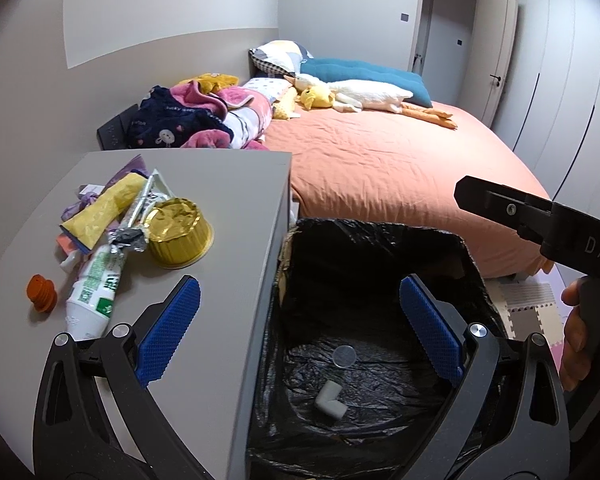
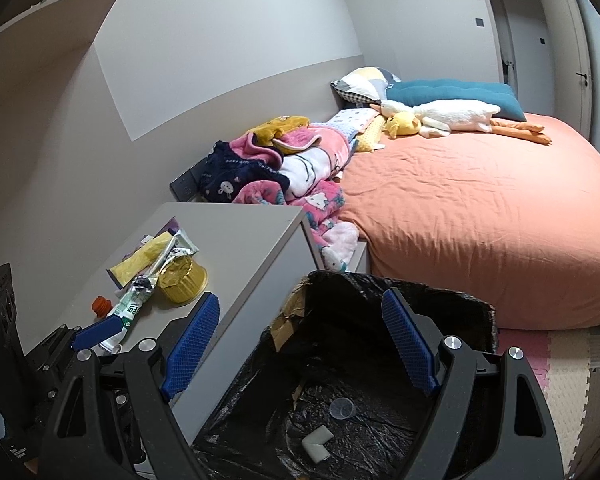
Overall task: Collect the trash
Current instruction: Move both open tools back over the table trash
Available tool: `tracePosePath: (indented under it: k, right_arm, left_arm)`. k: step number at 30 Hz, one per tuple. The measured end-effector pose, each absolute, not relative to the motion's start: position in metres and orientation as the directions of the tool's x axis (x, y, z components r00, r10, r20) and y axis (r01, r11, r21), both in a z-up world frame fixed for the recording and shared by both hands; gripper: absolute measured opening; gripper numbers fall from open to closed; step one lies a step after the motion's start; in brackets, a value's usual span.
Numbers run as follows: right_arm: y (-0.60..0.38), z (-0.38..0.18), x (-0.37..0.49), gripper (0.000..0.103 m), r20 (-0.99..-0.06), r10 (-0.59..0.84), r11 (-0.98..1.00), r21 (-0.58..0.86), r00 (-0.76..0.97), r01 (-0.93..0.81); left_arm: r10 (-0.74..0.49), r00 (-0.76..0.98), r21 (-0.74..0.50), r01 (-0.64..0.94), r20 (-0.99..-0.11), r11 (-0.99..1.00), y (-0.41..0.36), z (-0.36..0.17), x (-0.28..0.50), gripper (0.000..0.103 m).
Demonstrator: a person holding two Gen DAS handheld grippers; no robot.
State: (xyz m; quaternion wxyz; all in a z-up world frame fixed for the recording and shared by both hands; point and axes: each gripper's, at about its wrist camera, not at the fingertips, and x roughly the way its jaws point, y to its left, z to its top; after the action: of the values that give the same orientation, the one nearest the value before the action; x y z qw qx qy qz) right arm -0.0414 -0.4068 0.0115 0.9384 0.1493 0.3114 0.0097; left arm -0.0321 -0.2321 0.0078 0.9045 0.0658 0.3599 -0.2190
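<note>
I hold both sets of jaws spread wide with nothing between them. My left gripper (image 1: 300, 332) straddles the edge of the grey bench (image 1: 228, 184) and the black-lined trash bin (image 1: 372, 256); my right gripper (image 2: 300, 344) hovers over the same bin (image 2: 440, 304).

The left view shows my right hand (image 1: 576, 340) around the other tool's handle; the right view shows the left tool's blue pad low at left.

In the bin lie a grey plastic elbow piece (image 1: 331, 401) and a clear round plastic cup (image 2: 342, 407). On the bench sit a gold foil cup (image 1: 179, 232), a white-and-green squeezed tube (image 1: 98, 288), a yellow wrapper (image 1: 100, 212) and an orange ribbed plug (image 1: 42, 293). Behind is a bed with an orange sheet (image 1: 400, 168).
</note>
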Motion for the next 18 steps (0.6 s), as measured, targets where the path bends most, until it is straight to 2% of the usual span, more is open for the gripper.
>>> tracePosePath:
  k: [18]
  right_arm:
    - [-0.352,0.006,-0.012,0.084,-0.596,0.190,0.959,0.284,0.780,-0.016]
  left_arm:
    - [-0.267,0.686,-0.020,0.345,-0.677,0.938,-0.171,0.009,-0.017,0.097]
